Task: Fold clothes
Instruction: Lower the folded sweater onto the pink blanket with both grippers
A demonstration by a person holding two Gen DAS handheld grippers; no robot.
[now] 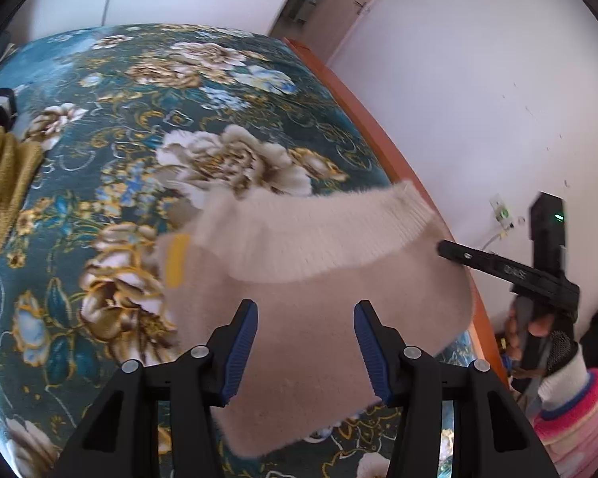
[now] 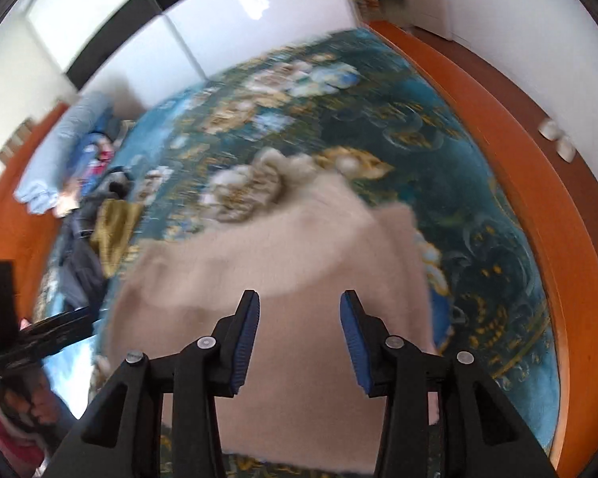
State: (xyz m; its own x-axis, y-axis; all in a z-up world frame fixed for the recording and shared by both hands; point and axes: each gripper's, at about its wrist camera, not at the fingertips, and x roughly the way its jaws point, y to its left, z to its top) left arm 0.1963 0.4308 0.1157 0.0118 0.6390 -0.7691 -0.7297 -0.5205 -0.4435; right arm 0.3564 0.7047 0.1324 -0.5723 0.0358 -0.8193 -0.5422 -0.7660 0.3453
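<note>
Lying on the floral teal bedspread [image 1: 147, 91] near the bed's orange wooden edge [image 1: 362, 107], the beige sweater [image 1: 315, 342] has one ribbed sleeve [image 1: 319, 231] folded across its body. Both grippers hover just above it with nothing between their blue pads. The left gripper [image 1: 305, 352] is spread wide over the sweater's lower part, and the right gripper [image 2: 299, 342] is spread too, though its view is blurred. A mustard knit garment [image 1: 4, 183] lies well apart near the far side, beside dark clothing [image 2: 79, 255].
</note>
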